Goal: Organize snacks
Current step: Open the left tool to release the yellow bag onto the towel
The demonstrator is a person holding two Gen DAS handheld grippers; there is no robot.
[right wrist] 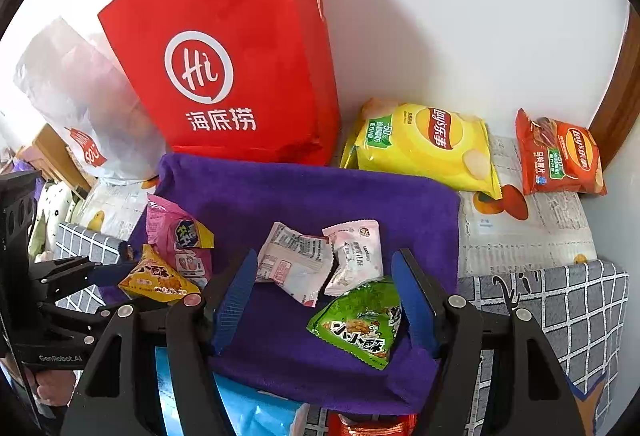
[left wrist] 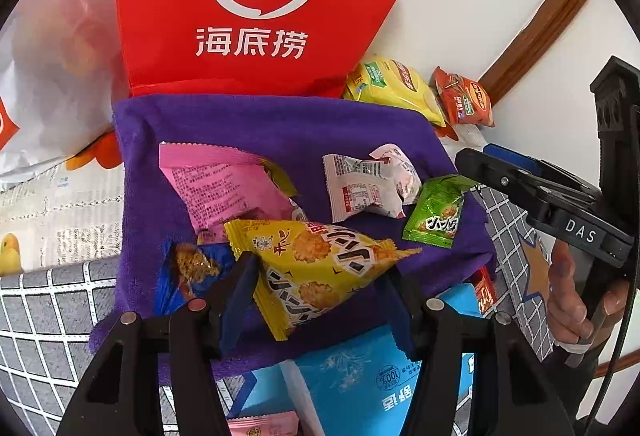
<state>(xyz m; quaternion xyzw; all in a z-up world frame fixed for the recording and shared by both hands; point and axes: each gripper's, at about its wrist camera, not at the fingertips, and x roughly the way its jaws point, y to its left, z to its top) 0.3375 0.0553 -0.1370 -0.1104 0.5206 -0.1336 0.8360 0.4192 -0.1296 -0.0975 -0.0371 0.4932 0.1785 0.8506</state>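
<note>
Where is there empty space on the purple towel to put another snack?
The back strip of the purple towel is bare, between the red bag and the white packets. Its front middle, left of the green packet, is bare too. The left side is crowded: the pink packet and yellow packet bunch there.

A surface covered in grey cloth with a white grid (right wrist: 580, 300) carries everything. A newspaper-print sheet with fruit pictures (right wrist: 520, 232) lies along its far edge by the wall. A purple terry towel (right wrist: 312, 196) is spread across the middle. A red fabric tote bag (right wrist: 240, 76) stands at the far edge, a yellow crisp bag (right wrist: 424, 148) and an orange-red crisp bag (right wrist: 560, 160) toward the far right corner.
</note>
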